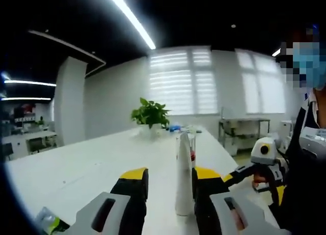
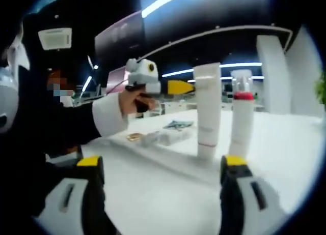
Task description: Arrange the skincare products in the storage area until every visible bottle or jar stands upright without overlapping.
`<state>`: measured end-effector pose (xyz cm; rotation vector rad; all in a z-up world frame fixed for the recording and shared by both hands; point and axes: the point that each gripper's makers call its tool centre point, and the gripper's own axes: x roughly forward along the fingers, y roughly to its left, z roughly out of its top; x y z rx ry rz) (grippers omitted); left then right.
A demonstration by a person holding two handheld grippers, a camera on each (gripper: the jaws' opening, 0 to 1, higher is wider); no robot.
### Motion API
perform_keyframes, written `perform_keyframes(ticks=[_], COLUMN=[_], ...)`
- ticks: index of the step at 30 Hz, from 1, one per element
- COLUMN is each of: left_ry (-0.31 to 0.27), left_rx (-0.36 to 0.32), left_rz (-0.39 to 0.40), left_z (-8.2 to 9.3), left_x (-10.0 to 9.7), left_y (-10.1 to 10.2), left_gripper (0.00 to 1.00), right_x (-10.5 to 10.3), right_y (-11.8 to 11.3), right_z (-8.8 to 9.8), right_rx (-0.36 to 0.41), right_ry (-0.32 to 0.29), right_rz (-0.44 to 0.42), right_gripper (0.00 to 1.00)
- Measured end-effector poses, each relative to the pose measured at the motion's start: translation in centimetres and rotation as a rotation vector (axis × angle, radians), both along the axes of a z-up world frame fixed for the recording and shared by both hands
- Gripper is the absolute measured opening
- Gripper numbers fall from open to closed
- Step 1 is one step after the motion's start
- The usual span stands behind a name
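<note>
In the left gripper view, the left gripper has its jaws apart around an upright white tube on the white table, which also carries a potted plant at its far end.

In the right gripper view, the right gripper is spread wide; the white tube and a red-collared bottle stand upright side by side, near the table's edge.

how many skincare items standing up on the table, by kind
white tube: 1
bottle with red band and clear cap: 1
total standing: 2
A few small items lie farther back, too blurred to count.
</note>
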<state>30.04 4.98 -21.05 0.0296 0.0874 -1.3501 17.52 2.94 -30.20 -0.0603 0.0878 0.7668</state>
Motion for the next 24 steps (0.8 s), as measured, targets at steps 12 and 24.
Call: perform_keyframes(ticks=[12,24], left_ry=[0.102,0.232], left_rx=[0.034,0.065], left_rz=[0.111,0.219], left_z=[-1.3,-3.9], left_x=[0.9,1.2], left_y=[3.8,8.3], left_gripper=[0.27,0.27], right_x=[0.3,1.9], right_y=[2.8,5.6], right_z=[0.7,1.0], right_rx=[-0.001,-0.031], right_ry=[0.015,0.040], right_rz=[0.081,0.156], right_gripper=[0.83,0.73])
